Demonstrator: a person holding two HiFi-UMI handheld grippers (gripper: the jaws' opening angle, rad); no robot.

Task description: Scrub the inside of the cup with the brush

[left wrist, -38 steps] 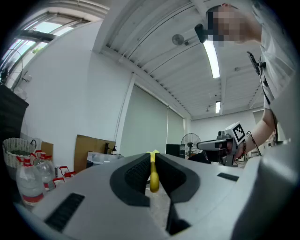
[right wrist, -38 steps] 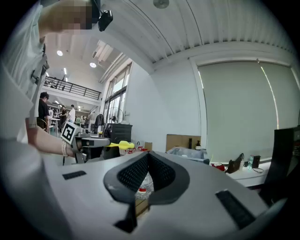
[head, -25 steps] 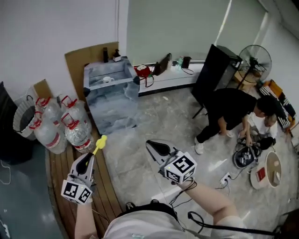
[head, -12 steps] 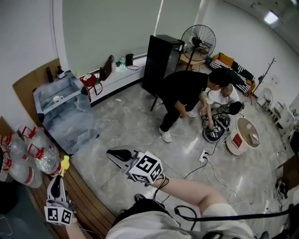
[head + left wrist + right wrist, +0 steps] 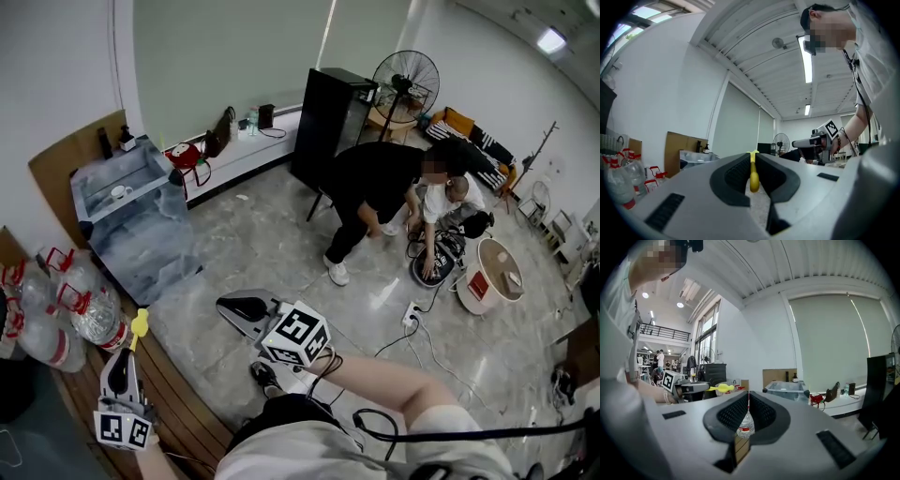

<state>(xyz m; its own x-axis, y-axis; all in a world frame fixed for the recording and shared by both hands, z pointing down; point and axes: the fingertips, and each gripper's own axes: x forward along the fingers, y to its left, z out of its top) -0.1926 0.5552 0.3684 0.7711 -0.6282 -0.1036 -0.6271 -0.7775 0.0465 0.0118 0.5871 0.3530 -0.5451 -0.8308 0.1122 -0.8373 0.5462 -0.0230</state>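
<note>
Clamping a yellow brush (image 5: 753,177) by its handle, the left gripper (image 5: 753,155) has both jaws pressed against it, with the yellow end poking out past the tips; which end carries the bristles cannot be told; the right gripper (image 5: 748,399) has its jaws closed together with nothing between them, and only a distant bottle shows through the slit behind them; both grippers are held out level, well apart from the plastic-wrapped grey counter (image 5: 141,230), on the side of it nearer the person; the left one hovers over the wooden decking (image 5: 183,394) that runs along the near left of the counter, while the right one hovers over the pale stone floor (image 5: 272,234) off the counter's near right corner; a small white cup (image 5: 119,193) stands in the recessed top of the counter, far from the brush and from both grippers; just left of the counter a cluster of big water bottles (image 5: 80,314) with red handles sits on the decking; a cardboard panel (image 5: 66,164) leans on the wall behind the counter; to the counter's right stands a low white ledge, then a black cabinet (image 5: 328,122) and a standing fan (image 5: 405,80); farther right of the counter two people (image 5: 384,187) bend over gear on the floor
</note>
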